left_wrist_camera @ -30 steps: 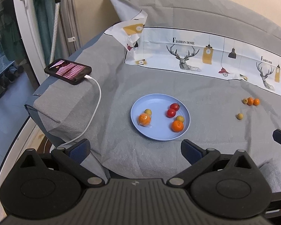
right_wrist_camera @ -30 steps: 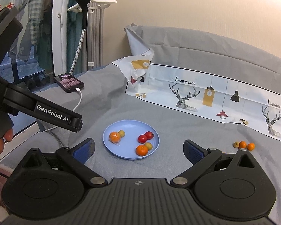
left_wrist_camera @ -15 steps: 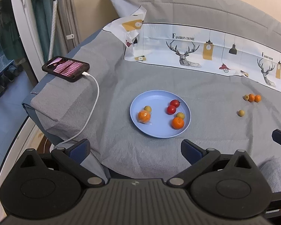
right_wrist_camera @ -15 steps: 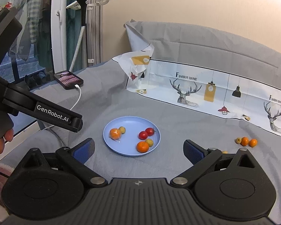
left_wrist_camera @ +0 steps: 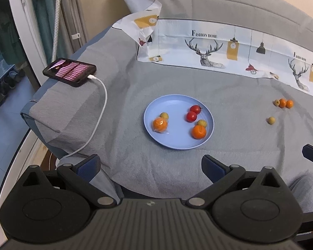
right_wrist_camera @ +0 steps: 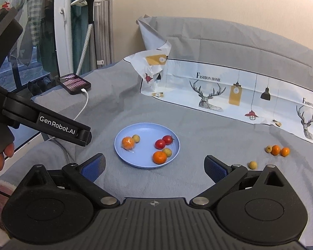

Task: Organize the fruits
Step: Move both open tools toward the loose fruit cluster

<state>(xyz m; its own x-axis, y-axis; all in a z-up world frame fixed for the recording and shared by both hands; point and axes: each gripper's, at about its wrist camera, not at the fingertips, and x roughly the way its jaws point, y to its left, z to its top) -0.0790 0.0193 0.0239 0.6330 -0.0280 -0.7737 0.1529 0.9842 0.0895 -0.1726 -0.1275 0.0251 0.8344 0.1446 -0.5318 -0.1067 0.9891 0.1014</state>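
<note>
Fruits: six on round blue plastic plate (left_wrist_camera: pixel 178 143), four small ones (right_wrist_camera: pixel 275 150) loose on grey cloth (left_wrist_camera: pixel 125 87), likely waiting for collection | left gripper (left_wrist_camera: pixel 150 164) wide apart, empty | right gripper (right_wrist_camera: pixel 154 166) wide apart, empty, hovers nearer the loose ones.

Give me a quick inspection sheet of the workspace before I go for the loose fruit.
Surface: grey cloth, wrinkled.
Job's things: blue plate holds two oranges, two red fruits and two small yellow fruits; one orange looks plastic-wrapped. Off the plate: a cluster of three and one lone yellow fruit.
Clutter: phone at the far left corner, screen lit.
Grippers: left gripper open, holding nothing; right gripper open, holding nothing.
Cables: white charging cable from the phone, over the near edge.
Surroundings: deer-print sheet at the back, window on the left.
</note>
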